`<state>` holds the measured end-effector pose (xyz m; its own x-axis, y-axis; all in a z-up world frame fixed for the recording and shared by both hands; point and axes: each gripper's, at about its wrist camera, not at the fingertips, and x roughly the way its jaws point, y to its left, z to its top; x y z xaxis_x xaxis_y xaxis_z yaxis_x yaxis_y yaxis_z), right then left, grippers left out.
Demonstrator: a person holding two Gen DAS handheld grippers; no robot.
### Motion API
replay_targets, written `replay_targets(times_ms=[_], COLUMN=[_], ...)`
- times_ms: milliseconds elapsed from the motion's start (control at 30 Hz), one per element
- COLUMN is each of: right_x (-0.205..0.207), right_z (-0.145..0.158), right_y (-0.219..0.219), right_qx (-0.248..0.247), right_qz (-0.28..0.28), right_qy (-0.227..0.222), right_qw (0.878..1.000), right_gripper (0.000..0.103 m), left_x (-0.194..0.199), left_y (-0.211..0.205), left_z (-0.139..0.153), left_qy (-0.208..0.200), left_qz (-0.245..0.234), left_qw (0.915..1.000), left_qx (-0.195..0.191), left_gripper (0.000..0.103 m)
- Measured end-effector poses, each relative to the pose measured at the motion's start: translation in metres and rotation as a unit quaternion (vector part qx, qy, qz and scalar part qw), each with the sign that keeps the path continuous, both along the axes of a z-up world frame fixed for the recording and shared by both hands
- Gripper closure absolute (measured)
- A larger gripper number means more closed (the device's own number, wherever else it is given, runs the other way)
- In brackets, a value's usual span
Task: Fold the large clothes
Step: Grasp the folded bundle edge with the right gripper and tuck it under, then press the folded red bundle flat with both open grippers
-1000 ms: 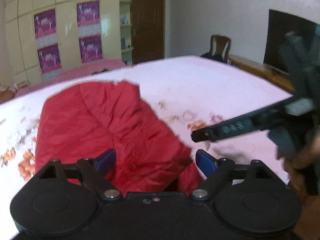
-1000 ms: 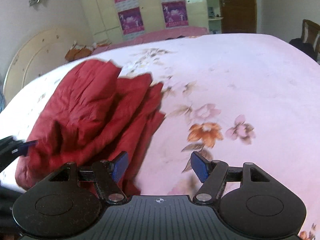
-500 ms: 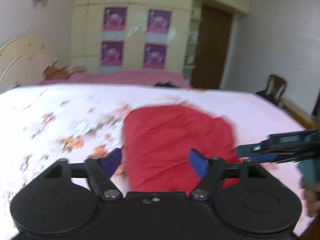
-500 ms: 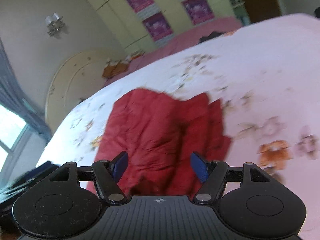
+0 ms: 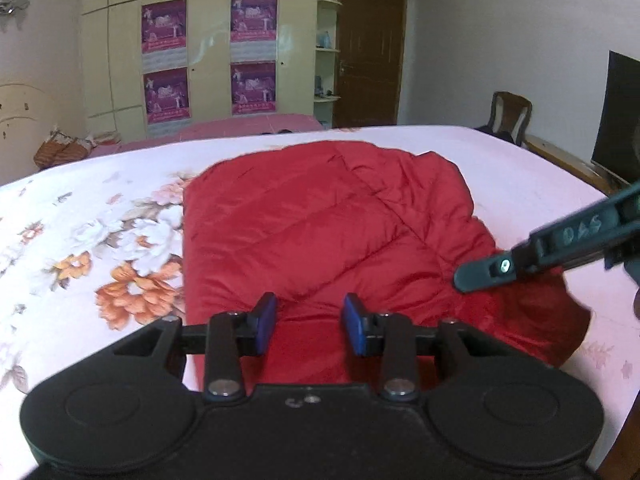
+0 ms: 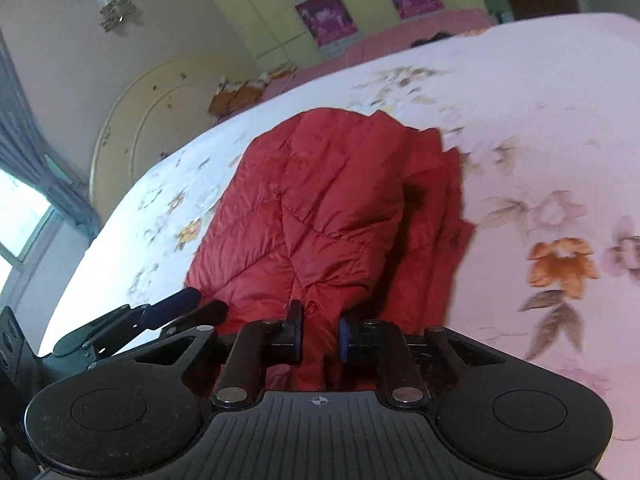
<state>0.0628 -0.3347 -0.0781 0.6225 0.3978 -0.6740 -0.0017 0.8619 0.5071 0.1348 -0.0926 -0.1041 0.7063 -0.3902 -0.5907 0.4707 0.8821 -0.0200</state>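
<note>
Nearest in the right wrist view, the right gripper (image 6: pixel 320 336) has its blue-padded jaws closing to a narrow gap, with a pinched ridge of the red quilted padded jacket (image 6: pixel 332 216) caught between the pads at the garment's near edge. In the left wrist view, the left gripper (image 5: pixel 308 322) stands just above the same near edge, its jaws closing too but with a clear gap between the blue pads (image 5: pixel 264 322); red fabric shows in that gap, yet the pads do not look pressed on it. The jacket lies in a rough, puffy heap on the pale floral bedsheet (image 5: pixel 100 248), near the bed's close side, its quilted panels partly doubled over and a loose flap trailing off to the right, where the dark finger of the right gripper reaches in over the cloth. Judging from this, the step in hand is taking hold of the near hem at two points, ahead of a fold. The next move seems to call for the left jaws to finish closing on a good bite of fabric, then for both hands to lift together and carry the edge away over the body of the jacket. Beyond the bed stand a cream wardrobe with purple posters (image 5: pixel 208 52), a brown wooden door (image 5: pixel 370 52) and a wooden chair (image 5: pixel 510 114).
</note>
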Motion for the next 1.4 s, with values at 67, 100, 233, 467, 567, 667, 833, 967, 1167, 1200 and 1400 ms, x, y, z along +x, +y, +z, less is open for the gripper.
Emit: replay_targets(times_ms=[67, 100, 233, 467, 567, 667, 833, 967, 1167, 1200, 1400], right_x=[0.0, 0.0, -0.003, -0.002, -0.013, -0.016, 0.006, 0.043, 0.094, 0.1, 0.103], right_z=[-0.019, -0.025, -0.039, -0.014, 0.007, 0.028, 0.058, 0.056, 0.032, 0.022, -0.02], right_y=[-0.002, -0.001, -0.012, -0.017, -0.019, -0.025, -0.018, 0.003, 0.028, 0.029, 0.015], right_qx=[-0.011, -0.026, 0.003, -0.021, -0.068, -0.087, -0.102, -0.112, -0.146, -0.158, -0.173], right_qz=[-0.008, -0.009, -0.023, -0.012, -0.018, -0.03, -0.038, -0.032, -0.049, -0.056, -0.101], right_qy=[0.017, 0.015, 0.018, 0.015, -0.02, -0.053, -0.107, -0.089, -0.052, -0.043, -0.012], right_qw=[1.0, 1.0, 1.0, 1.0, 0.997, 0.994, 0.988, 0.989, 0.987, 0.985, 0.98], right_gripper=[0.087, 0.087, 0.088, 0.07, 0.032, 0.032, 0.042, 0.058, 0.058, 0.058, 0.058], left_x=[0.003, 0.003, 0.01, 0.007, 0.008, 0.018, 0.049, 0.084, 0.122, 0.124, 0.137], left_y=[-0.009, -0.013, -0.015, -0.012, -0.004, 0.012, 0.027, 0.018, -0.009, -0.011, -0.016], left_z=[-0.009, -0.01, -0.015, 0.012, 0.028, 0.041, 0.045, 0.035, 0.008, 0.004, -0.011], left_qy=[0.008, 0.007, 0.028, 0.053, 0.039, 0.038, 0.033, 0.035, 0.057, 0.061, 0.085], left_qz=[-0.007, -0.01, -0.008, 0.002, 0.009, 0.027, 0.055, 0.039, -0.002, -0.009, -0.036], left_qw=[0.9999, 0.9999, 0.9996, 0.9986, 0.9991, 0.9986, 0.9976, 0.9982, 0.9978, 0.9975, 0.9946], left_qx=[0.008, 0.012, 0.004, -0.01, -0.011, -0.024, -0.026, -0.03, -0.033, -0.035, -0.047], left_gripper=[0.068, 0.068, 0.068, 0.063, 0.061, 0.061, 0.061, 0.061, 0.061, 0.061, 0.061])
